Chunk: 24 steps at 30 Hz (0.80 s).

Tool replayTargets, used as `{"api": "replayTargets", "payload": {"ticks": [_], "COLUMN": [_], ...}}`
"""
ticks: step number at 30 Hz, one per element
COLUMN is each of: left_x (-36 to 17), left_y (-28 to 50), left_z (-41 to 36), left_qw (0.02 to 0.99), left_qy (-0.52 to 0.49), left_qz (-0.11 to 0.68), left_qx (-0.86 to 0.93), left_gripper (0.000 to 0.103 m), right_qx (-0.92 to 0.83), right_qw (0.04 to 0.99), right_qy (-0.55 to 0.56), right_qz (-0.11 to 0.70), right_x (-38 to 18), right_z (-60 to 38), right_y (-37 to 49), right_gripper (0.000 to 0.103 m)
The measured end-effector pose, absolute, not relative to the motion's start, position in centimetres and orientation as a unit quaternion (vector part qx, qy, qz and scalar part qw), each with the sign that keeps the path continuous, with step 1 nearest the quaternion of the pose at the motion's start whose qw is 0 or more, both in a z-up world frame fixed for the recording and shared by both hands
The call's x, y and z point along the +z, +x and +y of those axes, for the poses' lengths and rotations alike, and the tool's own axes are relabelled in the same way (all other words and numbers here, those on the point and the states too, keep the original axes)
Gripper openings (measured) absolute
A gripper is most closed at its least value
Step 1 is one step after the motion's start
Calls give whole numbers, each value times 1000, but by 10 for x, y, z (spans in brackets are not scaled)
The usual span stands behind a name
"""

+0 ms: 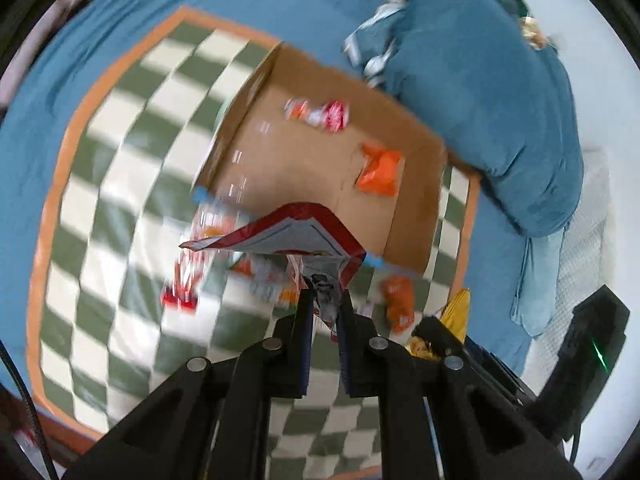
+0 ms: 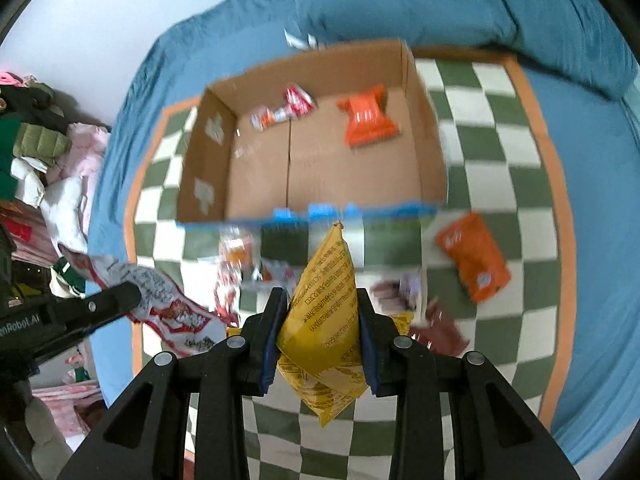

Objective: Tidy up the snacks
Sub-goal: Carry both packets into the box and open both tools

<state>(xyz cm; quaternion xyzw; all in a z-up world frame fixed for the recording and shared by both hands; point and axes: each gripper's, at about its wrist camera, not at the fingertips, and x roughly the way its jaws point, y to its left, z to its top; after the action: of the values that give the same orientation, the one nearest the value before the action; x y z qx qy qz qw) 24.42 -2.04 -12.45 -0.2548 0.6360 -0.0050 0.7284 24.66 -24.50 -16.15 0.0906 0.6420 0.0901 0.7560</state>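
My left gripper [image 1: 325, 300] pinches a red-and-white snack bag [image 1: 288, 236] by its crinkled end; my right gripper [image 2: 322, 300] is clamped across a yellow snack packet [image 2: 326, 320], both above the checkered mat [image 2: 492, 92]. The packs look light, soft and slippery (crushable, I judge). The cardboard box [image 2: 430, 136] ahead stands open with ample room beyond its blue-taped near edge.

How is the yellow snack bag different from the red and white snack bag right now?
The yellow bag is pinched in the right gripper, the red and white bag in the left gripper. The yellow bag is plain yellow with dark print, the other red-edged with white panels. The yellow bag looks puffed between the pads, the red and white one crumpled at the pinch. Both hang clear of the checkered mat, outside the cardboard box.
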Motion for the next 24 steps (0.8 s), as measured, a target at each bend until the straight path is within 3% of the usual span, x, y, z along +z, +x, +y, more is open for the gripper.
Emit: {"api": "replayTargets", "payload": {"ticks": [9,24], "left_x": [-133,-229], "left_y": [329,400], "left_z": [-28,-4], "left_qw": [758,694], "left_qy": [-178,-58], "left_qz": [628,718], "left_qx": [1,21], "left_gripper": [9,9], "right_qx": [84,98], "right_qw": [771,718], "right_qy": [98,149], "right_qz": [623,673], "right_x": [-150,-269], "right_z": [-238,-194], "right_y": [334,409], "right_gripper": [36,36]}}
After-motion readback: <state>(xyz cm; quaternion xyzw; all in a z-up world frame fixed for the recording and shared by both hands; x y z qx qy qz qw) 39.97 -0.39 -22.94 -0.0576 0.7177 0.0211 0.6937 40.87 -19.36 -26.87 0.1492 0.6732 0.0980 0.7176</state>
